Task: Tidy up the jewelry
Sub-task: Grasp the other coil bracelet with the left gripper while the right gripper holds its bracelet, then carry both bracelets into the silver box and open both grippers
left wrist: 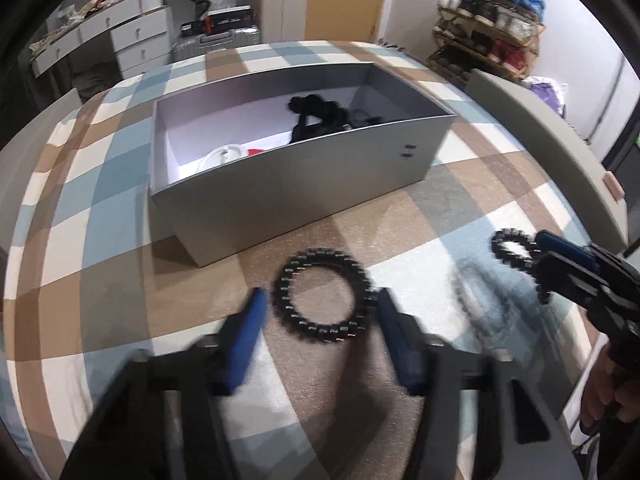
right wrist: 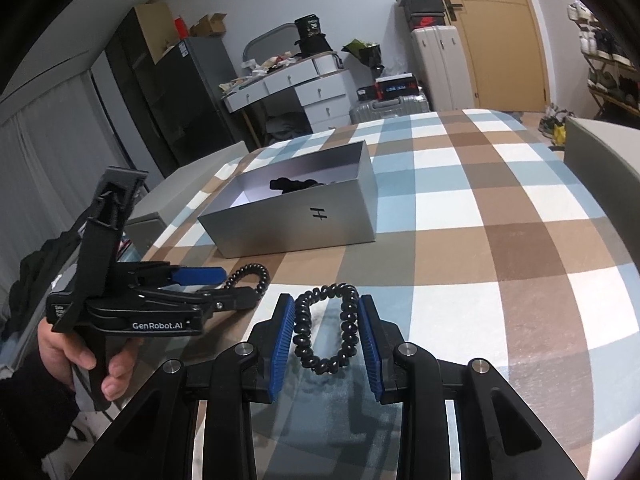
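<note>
Coil bands, two of them, are both black, springy spirals of ribbed plastic closed into rings. From the right wrist's view, at 9 o'clock a person's hand (right wrist: 80, 356) grips the handle of the left gripper (right wrist: 240, 285), a black frame with two blue ribbed pads. Its fingers stand at a middling width on either side of the first band (left wrist: 320, 334), which lies flat and round on the table at 6 o'clock from the box. The band looks unsqueezed and a sliver of cloth shows beside one pad, though blur hides whether the other pad touches. Just to the right, the right gripper (right wrist: 326, 314) has its two blue pads narrowed onto the second band (right wrist: 326, 366), pinching it into a long oval that hangs between them. At 12 o'clock from both grippers sits one box (left wrist: 304, 192), rectangular, matt silver-grey card with a pale lining and no lid on it. Inside it are one white round item (left wrist: 224, 156) toward 8 o'clock and a black bundle (left wrist: 320, 116) toward 2 o'clock. One checked tablecloth (left wrist: 460, 184) in brown, blue and cream squares covers the table
</note>
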Tool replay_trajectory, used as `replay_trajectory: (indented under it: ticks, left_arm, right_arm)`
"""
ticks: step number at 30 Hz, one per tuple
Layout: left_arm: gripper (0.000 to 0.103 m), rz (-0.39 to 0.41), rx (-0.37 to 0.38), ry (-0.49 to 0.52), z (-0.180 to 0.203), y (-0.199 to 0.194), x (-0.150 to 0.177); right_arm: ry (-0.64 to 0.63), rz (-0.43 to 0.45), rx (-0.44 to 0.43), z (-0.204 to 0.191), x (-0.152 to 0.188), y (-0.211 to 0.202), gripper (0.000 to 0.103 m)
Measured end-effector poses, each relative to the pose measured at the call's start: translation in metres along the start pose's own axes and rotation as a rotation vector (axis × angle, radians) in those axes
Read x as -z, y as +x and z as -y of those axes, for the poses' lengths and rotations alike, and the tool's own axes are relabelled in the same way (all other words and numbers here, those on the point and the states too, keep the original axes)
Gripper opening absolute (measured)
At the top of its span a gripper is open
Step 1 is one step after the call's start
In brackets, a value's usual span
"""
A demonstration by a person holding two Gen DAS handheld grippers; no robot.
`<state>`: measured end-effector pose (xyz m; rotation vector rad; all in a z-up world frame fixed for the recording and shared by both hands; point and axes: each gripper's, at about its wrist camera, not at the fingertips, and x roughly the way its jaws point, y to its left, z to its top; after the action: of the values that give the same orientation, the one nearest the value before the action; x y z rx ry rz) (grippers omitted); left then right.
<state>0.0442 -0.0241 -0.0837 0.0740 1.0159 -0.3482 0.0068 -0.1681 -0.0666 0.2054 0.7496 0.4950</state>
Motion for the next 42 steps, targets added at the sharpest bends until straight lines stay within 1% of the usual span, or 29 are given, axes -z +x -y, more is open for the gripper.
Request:
replay_trajectory:
  ticks: [2, 3, 6, 7, 8, 10, 14, 16, 19, 20, 21, 23, 25, 29, 31, 32, 33, 36, 39, 42]
  left_arm:
    - [0.038, 0.007, -0.014, 0.022, 0.004, -0.001, 0.001]
    - [0.035, 0.011, -0.019, 0.037, 0.005, -0.001, 0.001]
    - [0.027, 0.026, -0.025, 0.06, 0.009, -0.005, 0.002]
    - [0.022, 0.034, -0.03, 0.06, 0.008, -0.007, 0.002]
    - [0.0, 0.031, -0.023, 0.058, 0.006, -0.007, 0.0]
    - [0.0, 0.018, 0.001, 0.043, 0.003, -0.007, 0.0]
    - [0.001, 0.029, -0.008, 0.051, 0.003, -0.009, 0.002]
    - [0.001, 0.044, 0.045, 0.008, -0.001, -0.013, 0.001]
    - [0.003, 0.028, 0.091, -0.059, -0.008, -0.013, -0.004]
    - [0.01, 0.018, 0.102, -0.072, -0.008, -0.011, -0.006]
    - [0.021, 0.0, 0.103, -0.076, -0.008, -0.007, -0.008]
    - [0.029, -0.025, 0.088, -0.05, -0.002, 0.001, -0.01]
    - [0.029, -0.056, 0.065, -0.011, 0.005, 0.008, -0.011]
    - [0.029, -0.076, 0.0, 0.066, 0.018, 0.012, -0.014]
    - [0.022, -0.082, -0.03, 0.089, 0.021, 0.013, -0.014]
    - [0.01, -0.081, -0.05, 0.106, 0.022, 0.013, -0.014]
    - [0.005, -0.086, -0.035, 0.107, 0.021, 0.013, -0.014]
    - [0.005, -0.096, -0.033, 0.111, 0.02, 0.011, -0.013]
    - [0.005, -0.074, -0.052, 0.145, 0.023, 0.002, -0.011]
    - [0.005, -0.042, -0.042, 0.154, 0.023, -0.011, -0.012]
  right_arm:
    - [-0.003, 0.0, -0.004, -0.001, 0.0, 0.0, 0.031]
    - [-0.007, 0.001, -0.002, -0.003, 0.0, -0.001, 0.031]
    - [-0.012, 0.003, -0.001, -0.004, 0.0, -0.002, 0.031]
    - [-0.01, 0.002, -0.001, -0.004, 0.0, -0.002, 0.031]
    - [-0.007, 0.003, -0.001, -0.004, 0.0, -0.003, 0.031]
    - [-0.001, 0.001, -0.003, -0.004, 0.0, -0.003, 0.031]
    - [-0.006, 0.002, 0.001, -0.006, 0.0, -0.003, 0.031]
    - [-0.006, 0.002, 0.001, -0.007, -0.001, -0.004, 0.031]
    - [-0.007, 0.005, 0.002, -0.007, -0.001, -0.004, 0.032]
    - [-0.007, 0.003, 0.003, -0.008, -0.001, -0.004, 0.032]
    - [-0.008, 0.002, 0.003, -0.008, 0.0, -0.004, 0.032]
    - [-0.008, 0.004, 0.002, -0.008, 0.0, -0.005, 0.032]
    - [-0.006, 0.006, 0.001, -0.008, 0.0, -0.006, 0.032]
    - [0.005, 0.009, -0.004, -0.006, 0.001, -0.006, 0.032]
    - [0.008, 0.01, -0.006, -0.006, 0.002, -0.006, 0.032]
    - [0.008, 0.01, -0.008, -0.006, 0.002, -0.006, 0.032]
    - [0.008, 0.011, -0.011, -0.006, 0.002, -0.007, 0.032]
    - [-0.001, 0.014, -0.011, -0.007, 0.002, -0.008, 0.032]
    - [-0.001, 0.02, -0.012, -0.007, 0.001, -0.01, 0.032]
    - [0.004, 0.022, -0.017, -0.007, 0.0, -0.01, 0.032]
